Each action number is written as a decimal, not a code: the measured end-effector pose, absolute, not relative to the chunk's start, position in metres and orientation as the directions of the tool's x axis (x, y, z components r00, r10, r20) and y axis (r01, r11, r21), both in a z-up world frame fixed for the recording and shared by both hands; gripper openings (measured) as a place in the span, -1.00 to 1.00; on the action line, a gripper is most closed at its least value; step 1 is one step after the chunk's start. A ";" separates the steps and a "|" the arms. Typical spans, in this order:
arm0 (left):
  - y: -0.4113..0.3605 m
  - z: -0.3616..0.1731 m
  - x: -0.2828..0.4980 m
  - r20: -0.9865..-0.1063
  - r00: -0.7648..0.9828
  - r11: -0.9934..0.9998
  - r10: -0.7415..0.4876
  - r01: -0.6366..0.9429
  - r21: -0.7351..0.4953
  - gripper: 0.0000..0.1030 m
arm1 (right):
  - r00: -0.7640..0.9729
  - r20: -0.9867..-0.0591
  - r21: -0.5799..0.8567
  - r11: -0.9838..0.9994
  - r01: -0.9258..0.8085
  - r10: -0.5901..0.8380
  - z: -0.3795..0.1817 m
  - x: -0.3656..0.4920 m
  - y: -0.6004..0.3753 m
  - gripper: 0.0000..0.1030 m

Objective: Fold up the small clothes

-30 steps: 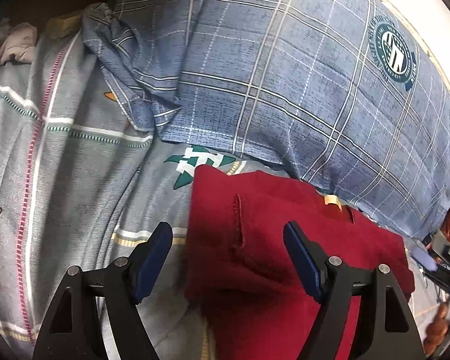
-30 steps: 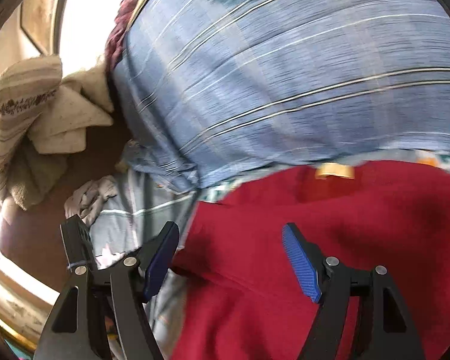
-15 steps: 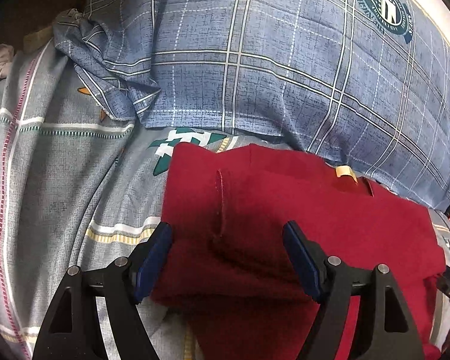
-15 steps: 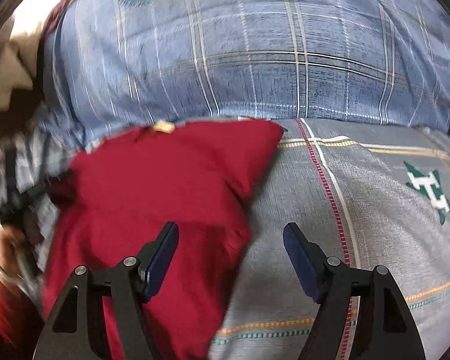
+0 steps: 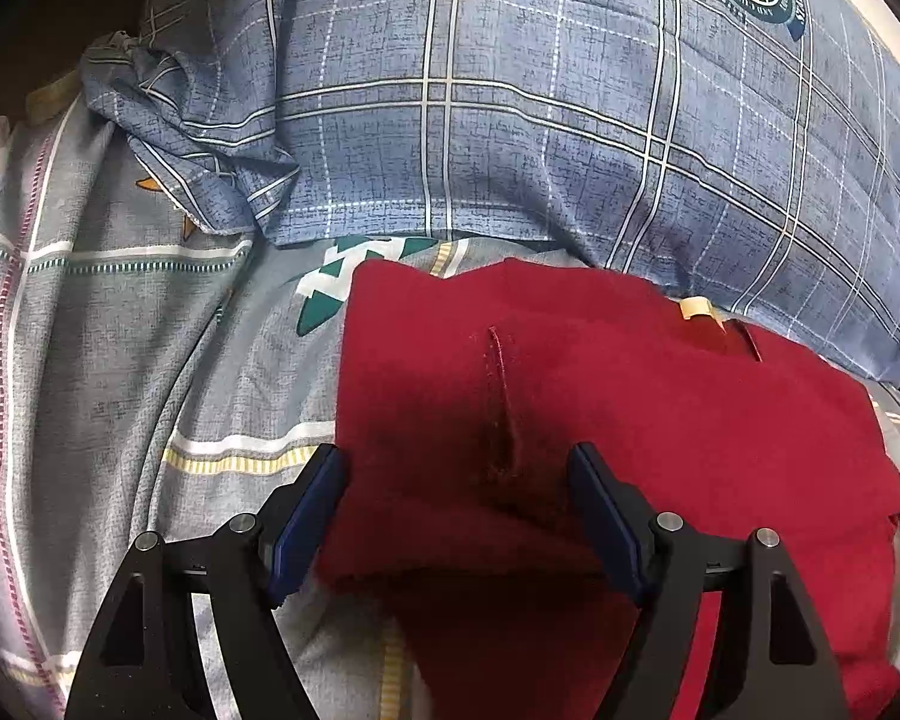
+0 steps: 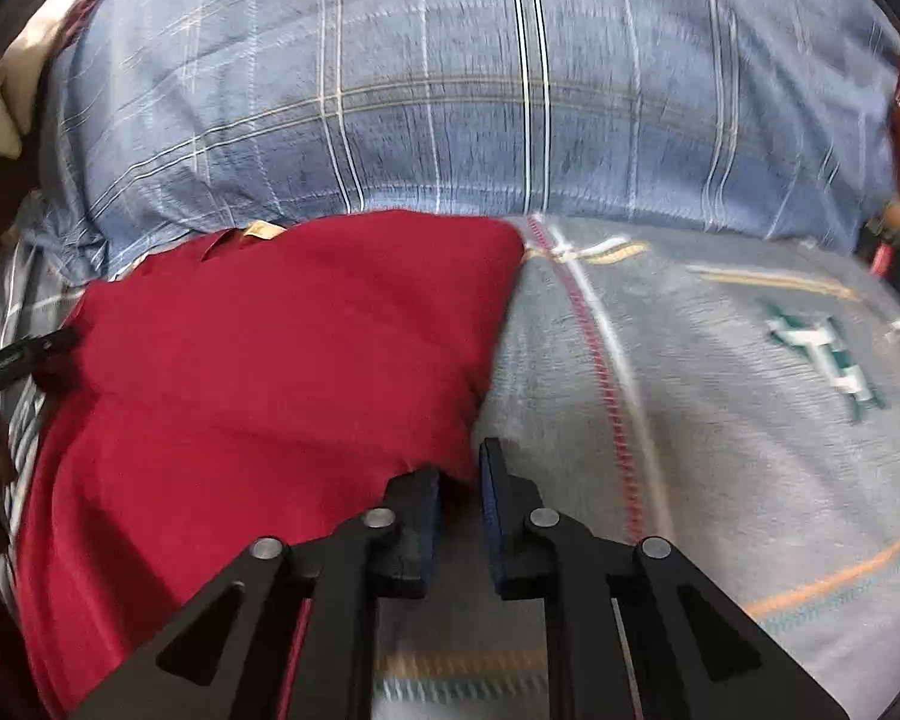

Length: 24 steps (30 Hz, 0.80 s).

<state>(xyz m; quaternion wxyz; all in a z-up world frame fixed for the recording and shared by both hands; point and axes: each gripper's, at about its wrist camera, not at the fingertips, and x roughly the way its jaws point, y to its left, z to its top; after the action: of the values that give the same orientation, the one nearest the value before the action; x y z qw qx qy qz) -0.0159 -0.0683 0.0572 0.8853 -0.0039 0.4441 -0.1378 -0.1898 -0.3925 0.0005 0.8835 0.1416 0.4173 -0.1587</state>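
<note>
Grey patterned bedsheet [image 5: 120, 360] covers the whole surface under both tools, with a blue plaid pillow [image 5: 540, 120] lying across the far side of it. Against the pillow's near edge lies a red garment [image 5: 630, 420], spread flat on the sheet, a tan label [image 5: 693, 307] showing at its far edge.

From the left wrist camera, the left gripper [image 5: 456, 510] stands with its jaws wide apart, straddling the near left part of the garment, where a stitched seam [image 5: 501, 396] runs away from the tool.

From the right wrist camera, the right gripper [image 6: 457, 480] has its jaws drawn close together, pinching the near right edge of the red garment [image 6: 270, 390]. To its right lies bare sheet [image 6: 720, 420]; the pillow [image 6: 480, 90] lies beyond.
</note>
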 end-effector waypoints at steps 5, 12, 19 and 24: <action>-0.071 0.055 -0.017 -0.786 0.571 0.964 -0.237 0.240 -0.116 0.48 | 0.725 -0.670 0.246 0.873 0.421 -0.160 0.047 -0.202 -0.410 0.21; -0.070 0.054 -0.016 -0.790 0.565 0.963 -0.239 0.242 -0.119 0.48 | 0.597 -0.795 0.175 0.899 0.401 -0.111 0.005 -0.103 -0.418 -0.53; -0.071 0.053 -0.015 -0.794 0.562 0.964 -0.231 0.244 -0.108 0.48 | 0.549 -0.802 0.087 0.864 0.496 -0.235 0.000 -0.089 -0.441 -0.72; -0.071 0.053 -0.016 -0.793 0.567 0.965 -0.223 0.242 -0.099 0.48 | 0.600 -0.784 0.122 0.910 0.397 -0.156 0.018 -0.130 -0.413 -0.57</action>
<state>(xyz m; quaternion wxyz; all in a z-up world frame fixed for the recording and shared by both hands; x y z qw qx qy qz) -0.0164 -0.0715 0.0535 0.8851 0.0104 0.4464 -0.1314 -0.1300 -0.4125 0.0183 0.8830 0.1434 0.4186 -0.1566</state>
